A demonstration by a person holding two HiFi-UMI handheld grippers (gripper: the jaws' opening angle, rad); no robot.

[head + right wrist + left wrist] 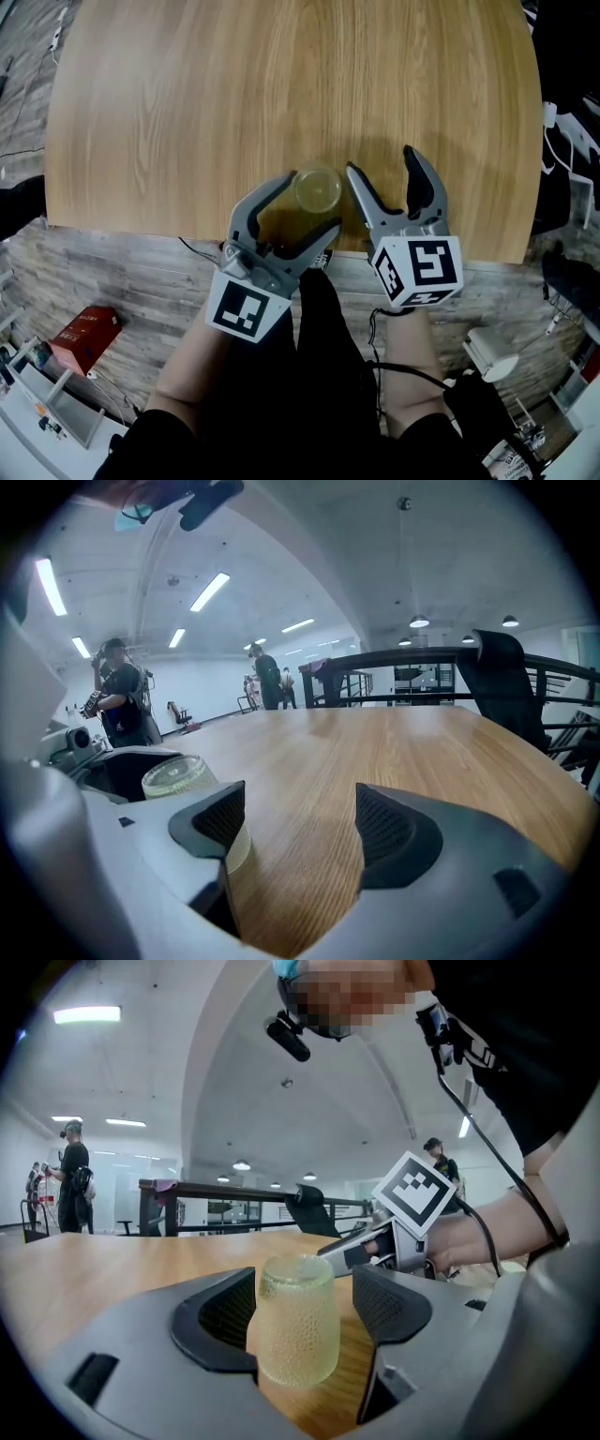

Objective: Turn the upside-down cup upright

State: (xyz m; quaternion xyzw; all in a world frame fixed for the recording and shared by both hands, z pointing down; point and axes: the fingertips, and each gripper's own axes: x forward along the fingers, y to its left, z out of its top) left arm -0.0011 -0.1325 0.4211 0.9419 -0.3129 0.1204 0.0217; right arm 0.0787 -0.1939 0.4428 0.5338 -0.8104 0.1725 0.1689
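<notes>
Upside-down cup [298, 1321] — straddled by left gripper [303, 1303]

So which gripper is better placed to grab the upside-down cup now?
Left. The left gripper has its jaws open on either side of the cup. The right gripper is open over bare table, with the cup off to its side.

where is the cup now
In the head view the cup stands upside down near the table's front edge, between the left gripper's open jaws, left of the right gripper.
</notes>
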